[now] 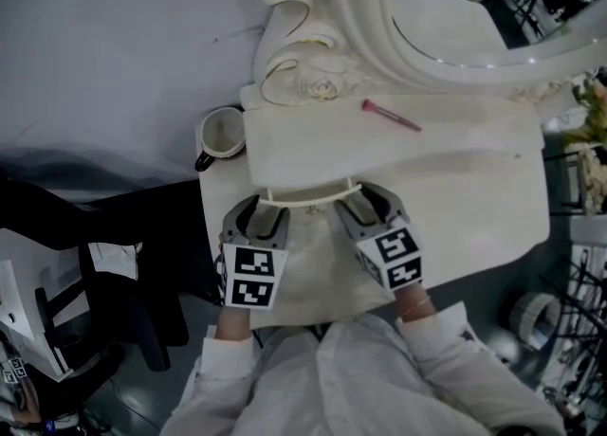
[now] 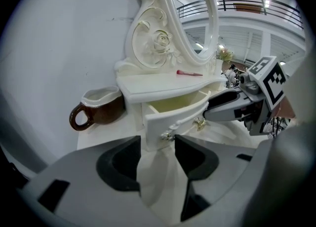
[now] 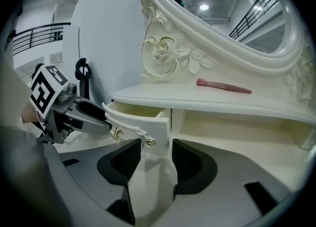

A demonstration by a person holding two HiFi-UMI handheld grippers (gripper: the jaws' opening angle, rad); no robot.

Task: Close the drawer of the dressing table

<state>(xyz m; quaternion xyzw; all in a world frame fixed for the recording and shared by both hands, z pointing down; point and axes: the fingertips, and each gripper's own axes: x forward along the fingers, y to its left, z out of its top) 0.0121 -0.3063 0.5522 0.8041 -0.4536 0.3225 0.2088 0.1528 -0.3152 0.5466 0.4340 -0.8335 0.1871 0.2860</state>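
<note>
White dressing table (image 1: 455, 199), its drawer (image 1: 308, 199) standing partly open with the pale yellow interior exposed. Left gripper (image 1: 258, 221) and right gripper (image 1: 372, 207), jaws apart and holding nothing, sit at the drawer front. A brown mug (image 1: 221, 133) stands beside the table's left end; a pink stick (image 1: 390, 116) lies on top.

Left gripper (image 2: 158, 146), jaws apart, faces the open white drawer (image 2: 174, 117); a brown mug (image 2: 101, 110) stands left.

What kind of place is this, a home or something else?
Probably a lab or workshop hall, not a home: the dressing table stands on a plain table, an office chair beside it, and a railed gallery in the background.
</note>
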